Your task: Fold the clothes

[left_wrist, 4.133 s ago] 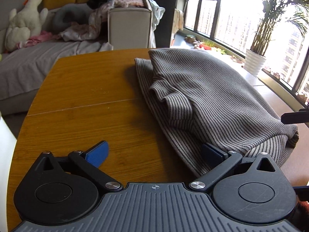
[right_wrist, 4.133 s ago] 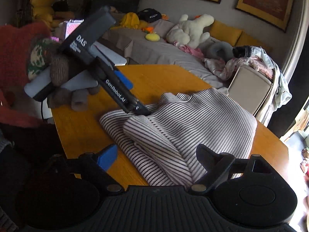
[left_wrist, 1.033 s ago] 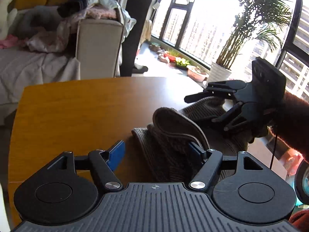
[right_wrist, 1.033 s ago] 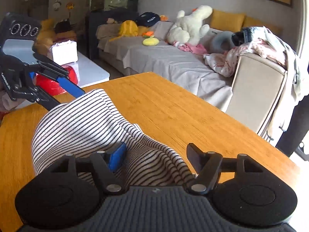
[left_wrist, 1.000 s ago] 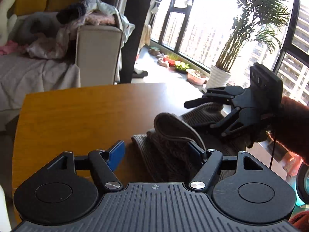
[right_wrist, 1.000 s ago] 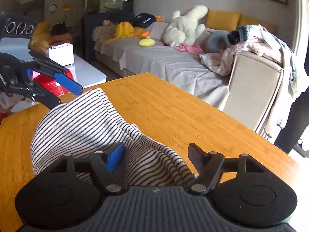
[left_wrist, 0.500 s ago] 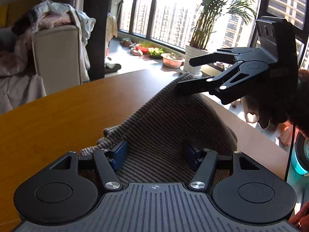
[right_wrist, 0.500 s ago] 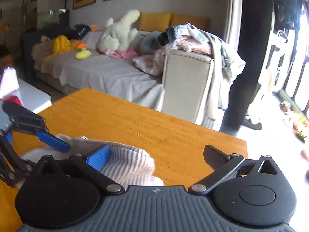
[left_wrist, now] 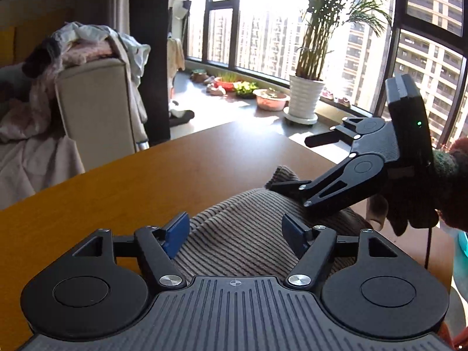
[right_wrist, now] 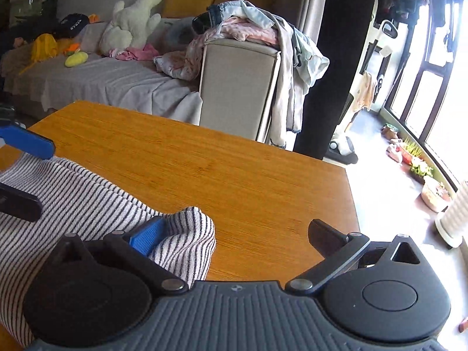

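A striped knit sweater (left_wrist: 248, 231) lies folded in a bundle on the wooden table (left_wrist: 175, 175). My left gripper (left_wrist: 235, 234) hovers low over it. Its jaws are opening, with the fabric lying loose between the blue pads (left_wrist: 175, 232). My right gripper (left_wrist: 298, 163), held by a gloved hand (left_wrist: 421, 204), is wide open at the sweater's far right end, its lower finger resting on the fold. In the right wrist view the sweater (right_wrist: 73, 204) reaches up to the right gripper's (right_wrist: 234, 234) left pad, and the left gripper (right_wrist: 44, 178) shows at the left edge.
Bare table top (right_wrist: 234, 161) stretches beyond the sweater to its far and right edges. Behind it stand a beige armchair (right_wrist: 237, 87) heaped with clothes and a sofa with a plush toy (right_wrist: 131, 20). A potted palm (left_wrist: 307, 99) stands by the window.
The right gripper has let go of the sweater's fold and opened wide. The left gripper swung toward the window and widened its jaws. The lifted fold now lies flat on the bundle.
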Tool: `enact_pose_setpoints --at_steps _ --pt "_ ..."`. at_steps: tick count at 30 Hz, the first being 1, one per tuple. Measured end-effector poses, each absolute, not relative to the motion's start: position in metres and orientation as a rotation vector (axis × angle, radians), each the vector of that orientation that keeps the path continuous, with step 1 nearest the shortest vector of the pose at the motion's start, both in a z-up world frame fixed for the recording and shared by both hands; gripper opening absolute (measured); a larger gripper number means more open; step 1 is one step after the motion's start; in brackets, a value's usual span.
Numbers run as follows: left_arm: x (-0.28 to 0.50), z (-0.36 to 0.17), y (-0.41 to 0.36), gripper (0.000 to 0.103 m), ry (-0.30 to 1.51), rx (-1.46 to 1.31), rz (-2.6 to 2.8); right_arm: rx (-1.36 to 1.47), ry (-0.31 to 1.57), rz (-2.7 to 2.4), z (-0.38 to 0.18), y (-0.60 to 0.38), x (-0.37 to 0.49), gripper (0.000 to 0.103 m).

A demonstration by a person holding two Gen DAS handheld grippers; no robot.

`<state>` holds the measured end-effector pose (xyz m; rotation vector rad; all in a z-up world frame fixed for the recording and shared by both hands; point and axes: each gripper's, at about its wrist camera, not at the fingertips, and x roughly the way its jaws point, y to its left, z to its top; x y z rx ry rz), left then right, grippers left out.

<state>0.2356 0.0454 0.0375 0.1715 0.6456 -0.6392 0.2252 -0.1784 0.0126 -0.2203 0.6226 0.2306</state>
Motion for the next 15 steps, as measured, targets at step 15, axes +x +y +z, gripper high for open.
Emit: enact_pose_setpoints --at_steps 15 --pt "0.275 0.0 0.079 0.094 0.8 -0.094 -0.621 0.515 0.899 0.577 -0.019 -0.209 0.113 0.085"
